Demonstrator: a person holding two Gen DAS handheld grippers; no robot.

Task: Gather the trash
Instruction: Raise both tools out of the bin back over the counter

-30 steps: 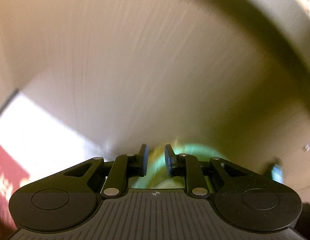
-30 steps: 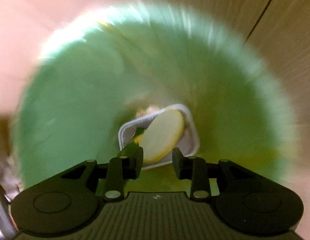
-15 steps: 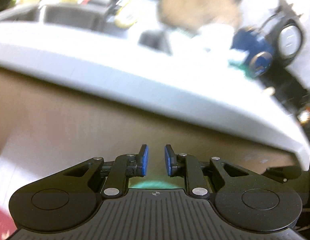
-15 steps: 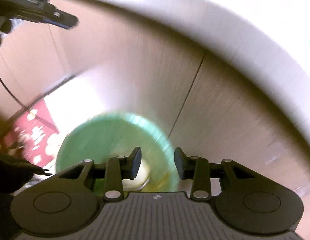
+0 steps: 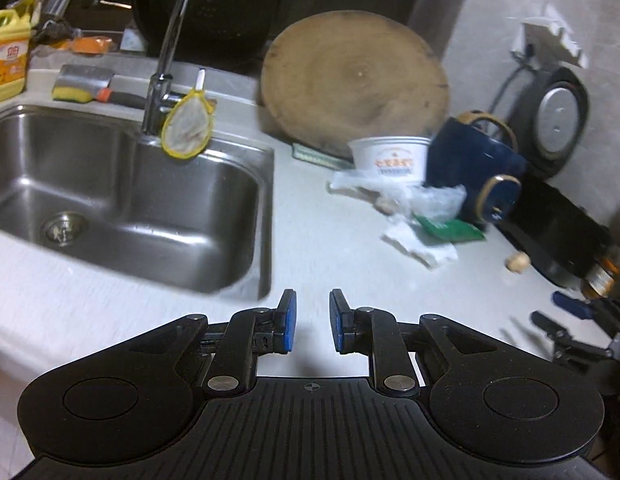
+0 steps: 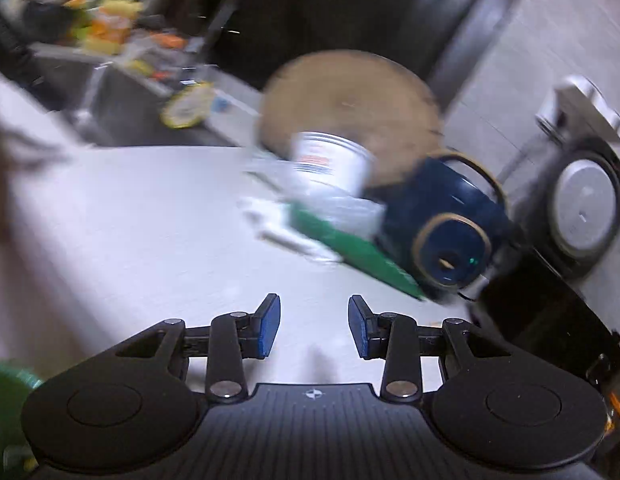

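Note:
Trash lies on the white counter point(image 5: 310, 240): a white paper cup point(image 5: 390, 158), crumpled clear plastic point(image 5: 426, 198), a green packet point(image 5: 454, 230) and white tissue point(image 5: 420, 246). The cup point(image 6: 330, 162) and green packet point(image 6: 358, 252) also show, blurred, in the right wrist view. My left gripper point(image 5: 312, 322) is open and empty above the counter's front, well short of the pile. My right gripper point(image 6: 314, 326) is open and empty, closer to the pile. A green bin edge point(image 6: 5, 392) shows at lower left.
A steel sink point(image 5: 121, 200) with a tap point(image 5: 165, 52) fills the left. A round wooden board point(image 5: 354, 80) leans at the back. A dark blue pot point(image 5: 474, 168) lies beside the trash, and a black appliance point(image 5: 558, 232) stands to the right.
Both grippers have risen from the green bin by the cabinet front up to counter level. The right gripper left a white tray and a yellow piece in the bin and opened wider.

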